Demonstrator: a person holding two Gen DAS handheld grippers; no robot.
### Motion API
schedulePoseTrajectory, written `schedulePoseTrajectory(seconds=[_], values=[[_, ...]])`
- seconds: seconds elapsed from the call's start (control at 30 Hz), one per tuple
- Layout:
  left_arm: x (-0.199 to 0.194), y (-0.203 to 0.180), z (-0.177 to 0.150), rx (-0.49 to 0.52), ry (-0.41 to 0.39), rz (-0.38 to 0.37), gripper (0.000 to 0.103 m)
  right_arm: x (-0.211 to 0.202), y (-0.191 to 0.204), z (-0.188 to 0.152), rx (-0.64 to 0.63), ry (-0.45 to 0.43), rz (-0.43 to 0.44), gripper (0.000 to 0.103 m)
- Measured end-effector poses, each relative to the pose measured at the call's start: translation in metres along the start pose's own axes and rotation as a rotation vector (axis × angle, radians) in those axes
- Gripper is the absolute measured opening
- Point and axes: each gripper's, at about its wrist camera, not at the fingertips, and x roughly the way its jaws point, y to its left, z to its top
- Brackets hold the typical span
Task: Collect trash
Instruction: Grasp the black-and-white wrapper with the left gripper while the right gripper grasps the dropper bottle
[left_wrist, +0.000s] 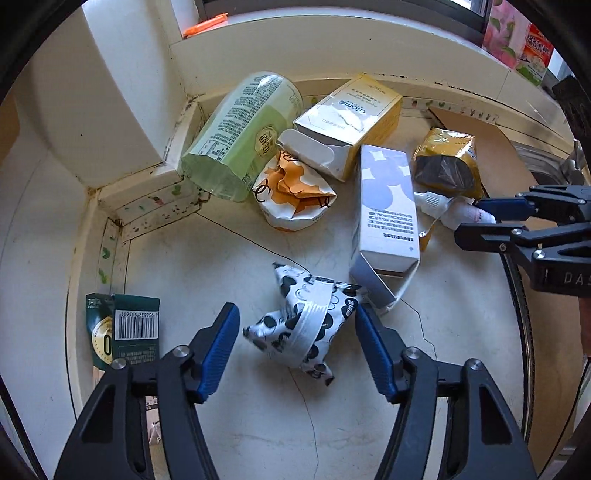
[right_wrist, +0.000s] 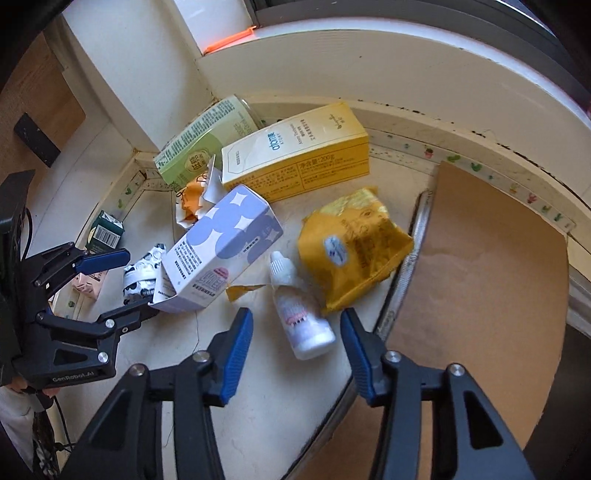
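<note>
Trash wrapper (left_wrist: 295, 325): black-and-white, crumpled, on the pale floor (left_wrist: 229, 266), long axis slanting from upper left to lower right
Left gripper (left_wrist: 295, 345): jaws apart, straddling the wrapper, pads not pressing
Dropper bottle (right_wrist: 301, 306): white, lying flat, nozzle pointing away
Right gripper (right_wrist: 297, 354): jaws apart, flanking the bottle's base, no contact
Beyond: lavender carton (right_wrist: 221, 251), yellow pouch (right_wrist: 351, 251), yellow box (right_wrist: 303, 155), green bag (left_wrist: 240, 136)

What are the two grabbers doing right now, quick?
Left gripper: open, blue pads either side of the black-and-white wrapper, not squeezing it.
Right gripper: open, around the small white bottle, not gripping it.
</note>
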Motion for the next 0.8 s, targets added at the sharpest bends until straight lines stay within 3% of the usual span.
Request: schedulePoseTrajectory(seconds=[0.1,0.17,0.43,0.8], values=[[0.001,0.002,0.002,-0.019,0.001,-0.017,0.054,0.005,0.002,0.0,-0.019,0.01,0.002,0.029],[0.002,0.003,0.003,-0.028,0.003,-0.023,0.042,0.007,0.003,-0.001,-0.028,0.015,0.009,0.025],[-0.008,-0.001,-0.009,-0.077,-0.003,0.003,0.036,-0.002,0.005,-0.011,-0.035,0.006,0.026,0.024],[-0.035,-0.017,-0.048,-0.111,-0.003,-0.017,0.035,-0.018,0.021,-0.04,-0.016,0.023,0.066,0.024]])
